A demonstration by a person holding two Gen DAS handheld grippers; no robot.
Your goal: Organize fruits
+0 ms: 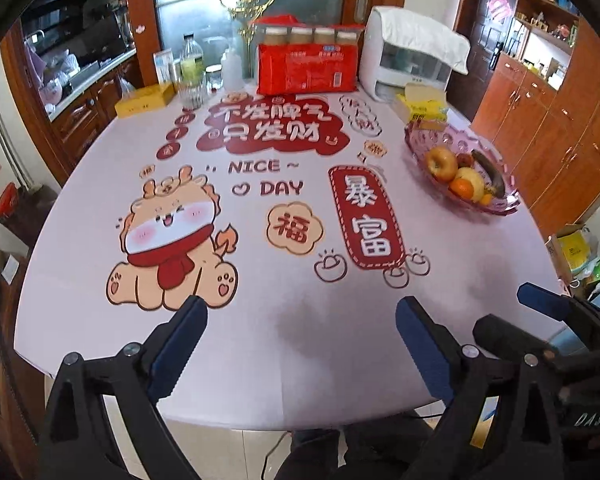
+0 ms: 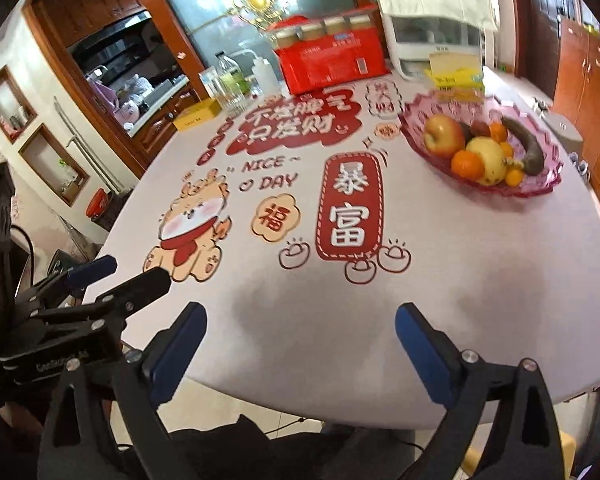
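A pink glass fruit bowl point(image 1: 420, 136) point(image 2: 416, 110) stands at the table's far right. It holds a red-yellow apple point(image 1: 442, 163) point(image 2: 442, 135), a yellow fruit point(image 1: 471, 182) point(image 2: 486, 158), oranges point(image 1: 461, 187) point(image 2: 466, 165) and a dark long fruit point(image 1: 490, 171) point(image 2: 526, 148). My left gripper point(image 1: 302, 312) is open and empty over the near table edge. My right gripper point(image 2: 300, 318) is open and empty, also near the front edge. Each gripper shows in the other's view: the right one point(image 1: 538, 308), the left one point(image 2: 118, 272).
The table has a white cloth point(image 1: 300, 240) with red cartoon prints. At the back stand a red package with jars point(image 1: 308, 66), bottles point(image 1: 191, 70), yellow boxes point(image 1: 144, 100), a tissue box point(image 1: 422, 106) and a white appliance point(image 1: 408, 56). Wooden cabinets point(image 1: 548, 120) stand on the right.
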